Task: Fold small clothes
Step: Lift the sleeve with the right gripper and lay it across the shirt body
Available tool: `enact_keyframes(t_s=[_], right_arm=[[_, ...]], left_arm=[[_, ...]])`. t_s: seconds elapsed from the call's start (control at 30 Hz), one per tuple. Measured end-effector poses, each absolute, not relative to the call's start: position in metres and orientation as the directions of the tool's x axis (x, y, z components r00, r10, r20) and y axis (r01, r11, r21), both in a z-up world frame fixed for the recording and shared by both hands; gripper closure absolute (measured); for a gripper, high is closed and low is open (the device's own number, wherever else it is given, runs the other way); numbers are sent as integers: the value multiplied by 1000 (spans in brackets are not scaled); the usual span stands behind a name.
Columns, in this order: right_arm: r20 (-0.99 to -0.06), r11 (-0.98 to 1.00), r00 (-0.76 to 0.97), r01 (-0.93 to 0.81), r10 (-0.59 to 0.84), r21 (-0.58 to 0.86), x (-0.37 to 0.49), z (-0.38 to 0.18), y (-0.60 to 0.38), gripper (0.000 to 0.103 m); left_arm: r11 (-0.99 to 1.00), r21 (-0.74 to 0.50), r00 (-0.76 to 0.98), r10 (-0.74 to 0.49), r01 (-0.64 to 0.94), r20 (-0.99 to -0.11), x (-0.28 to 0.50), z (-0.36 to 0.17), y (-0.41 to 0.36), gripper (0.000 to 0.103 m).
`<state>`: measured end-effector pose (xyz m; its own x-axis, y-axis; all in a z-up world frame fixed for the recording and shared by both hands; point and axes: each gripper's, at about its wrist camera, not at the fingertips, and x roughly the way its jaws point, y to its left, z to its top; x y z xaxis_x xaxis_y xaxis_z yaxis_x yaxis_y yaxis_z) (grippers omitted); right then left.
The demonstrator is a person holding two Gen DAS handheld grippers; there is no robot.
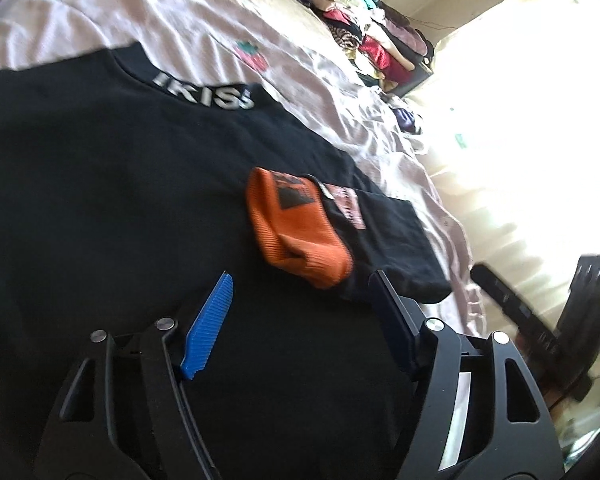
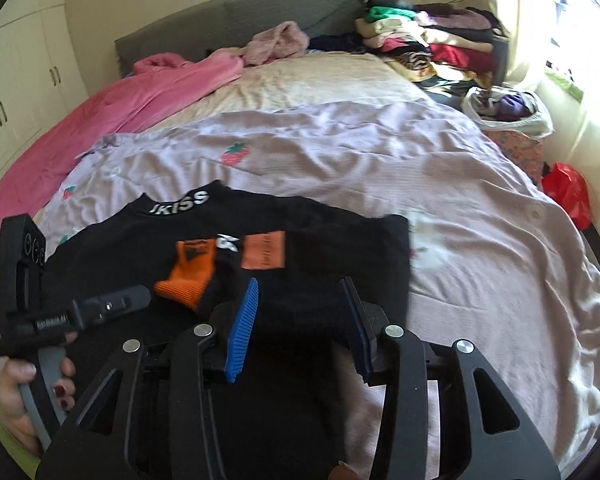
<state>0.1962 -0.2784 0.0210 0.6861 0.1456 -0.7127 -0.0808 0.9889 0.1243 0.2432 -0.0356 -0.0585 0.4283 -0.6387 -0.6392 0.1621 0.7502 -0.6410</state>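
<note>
Garment: black top (image 2: 204, 272) with white lettering on the collar, spread flat on the near part of a bed, over a lilac sheet (image 2: 440, 200) printed with strawberries; an orange sock (image 1: 296, 228), partly black, lies on the top's middle, beside an orange patch (image 2: 263, 250). Step in hand, by judgement: taking up the sock or the cloth beside it, so as to clear or begin a fold. Advice: close on a single layer at an edge, keep the two grips level with each other, and lift low so the spread top does not drag out of shape. Left gripper (image 1: 300, 284): jaws apart, nothing between the blue pads (image 1: 208, 332); it points downward at the top, the sock just beyond its far-right finger, not clasped. Right gripper (image 2: 300, 296): jaws apart too, narrower, hanging over the black cloth near the top's right half with no cloth pinched. Hand (image 2: 16, 392): seen at the near left in the right-hand view, wrapped round the left tool's grey handle. Surroundings: pink blanket (image 2: 112, 120) at far left, stacked clothes (image 2: 428, 40) at far right.
</note>
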Motion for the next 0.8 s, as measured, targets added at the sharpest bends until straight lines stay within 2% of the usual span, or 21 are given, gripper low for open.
enact_keyframes(t_s=[0.1, 0.27, 0.37, 0.4, 0.43, 0.5, 0.8], right_arm=[[-700, 987, 697, -80, 154, 137, 186, 17, -288, 62], [-698, 986, 697, -101, 166, 134, 174, 4, -291, 62], [-700, 982, 690, -104, 184, 155, 170, -3, -292, 62], [-699, 980, 688, -106, 194, 167, 170, -4, -292, 62], [-700, 979, 685, -108, 201, 175, 170, -7, -291, 62], [-704, 977, 679, -111, 210, 185, 169, -10, -290, 62], [-711, 978, 671, -125, 209, 169, 168, -7, -282, 62]], left_arm=[[761, -635, 422, -624, 135, -658, 250, -63, -50, 42], [777, -624, 427, -592, 79, -683, 261, -71, -65, 52], [798, -599, 451, -560, 66, -695, 265, -69, -69, 75], [801, -595, 460, -552, 61, -696, 266, -68, -69, 87], [802, -594, 468, -549, 62, -693, 266, -67, -69, 92], [802, -591, 488, -550, 83, -678, 263, -61, -67, 97], [850, -491, 623, -493, 194, -607, 243, 1, -45, 97]])
